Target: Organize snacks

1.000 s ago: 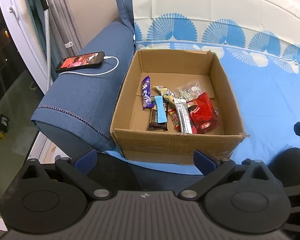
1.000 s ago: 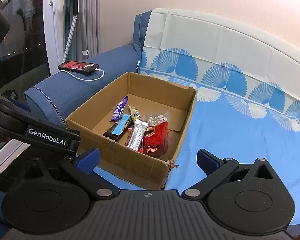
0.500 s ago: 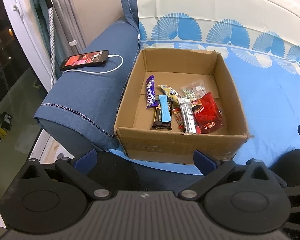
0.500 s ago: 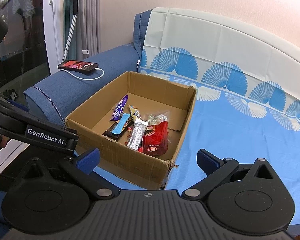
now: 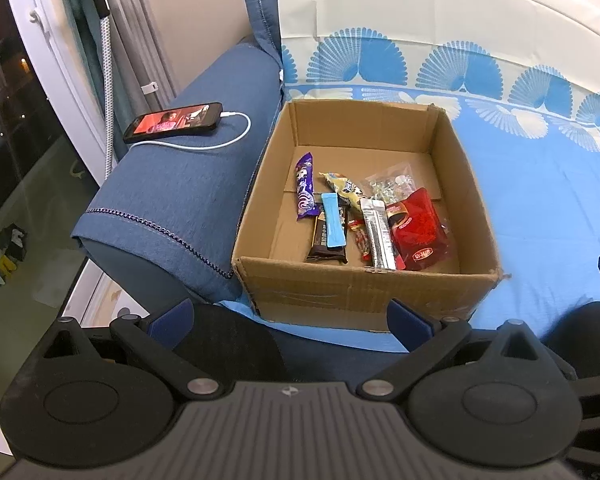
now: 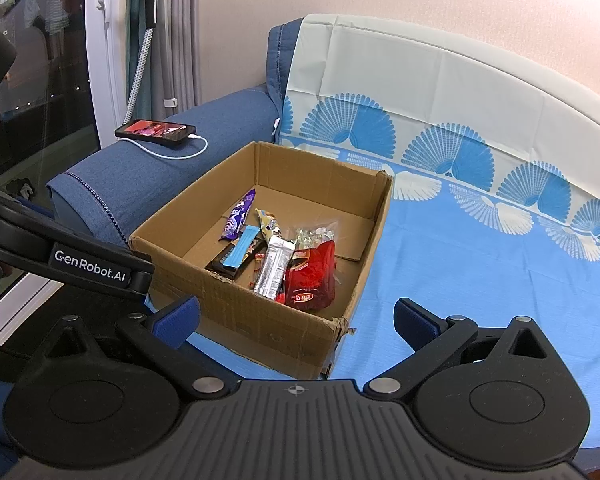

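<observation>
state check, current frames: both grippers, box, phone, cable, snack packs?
left gripper: open, empty
right gripper: open, empty
cardboard box: open-topped, upright on the blue sheet
phone: screen lit, flat on the sofa armrest
charging cable: plugged into the phone
red pouch: sealed, lying in the box
purple wrapper: lying flat on the box floor
silver bar: lying partly over other snacks

Matt cardboard box (image 5: 364, 292), glossy foil wrappers (image 5: 416, 228)
</observation>
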`<action>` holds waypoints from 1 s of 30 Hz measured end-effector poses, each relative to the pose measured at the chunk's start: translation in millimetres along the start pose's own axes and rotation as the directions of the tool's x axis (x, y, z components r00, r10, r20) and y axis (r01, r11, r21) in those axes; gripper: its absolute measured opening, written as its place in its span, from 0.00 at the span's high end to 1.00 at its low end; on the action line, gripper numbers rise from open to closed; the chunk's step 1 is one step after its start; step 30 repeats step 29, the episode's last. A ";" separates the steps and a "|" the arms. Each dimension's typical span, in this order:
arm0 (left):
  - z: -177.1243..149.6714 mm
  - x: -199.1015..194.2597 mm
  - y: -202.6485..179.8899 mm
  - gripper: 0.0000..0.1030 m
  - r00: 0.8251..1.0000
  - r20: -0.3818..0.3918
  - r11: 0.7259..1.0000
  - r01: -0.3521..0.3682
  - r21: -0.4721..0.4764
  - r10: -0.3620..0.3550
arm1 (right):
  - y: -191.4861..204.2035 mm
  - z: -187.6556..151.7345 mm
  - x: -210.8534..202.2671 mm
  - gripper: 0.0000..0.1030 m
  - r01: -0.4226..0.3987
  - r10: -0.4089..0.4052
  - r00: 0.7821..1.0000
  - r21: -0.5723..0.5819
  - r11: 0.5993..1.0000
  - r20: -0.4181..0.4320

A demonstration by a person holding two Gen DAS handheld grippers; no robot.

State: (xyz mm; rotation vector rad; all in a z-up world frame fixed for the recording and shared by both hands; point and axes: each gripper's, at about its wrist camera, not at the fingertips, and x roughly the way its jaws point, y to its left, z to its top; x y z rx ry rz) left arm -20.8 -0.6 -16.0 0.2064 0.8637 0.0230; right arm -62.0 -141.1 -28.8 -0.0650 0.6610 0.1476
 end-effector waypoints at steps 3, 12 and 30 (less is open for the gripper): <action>-0.3 -0.8 -0.3 0.00 1.000 0.005 1.000 0.000 0.000 0.000 | -0.6 -1.3 1.1 0.00 0.000 0.000 1.000 0.001 1.000 -0.002; -0.5 -1.9 -0.9 0.00 1.000 0.008 1.000 -0.004 0.004 0.004 | -0.8 -1.3 1.1 0.00 0.000 0.000 1.000 0.001 1.000 -0.003; -1.0 -2.7 -1.7 0.00 1.000 0.023 1.000 0.006 0.022 -0.006 | -1.1 -5.4 4.3 0.00 -0.001 0.001 1.000 0.004 1.000 -0.010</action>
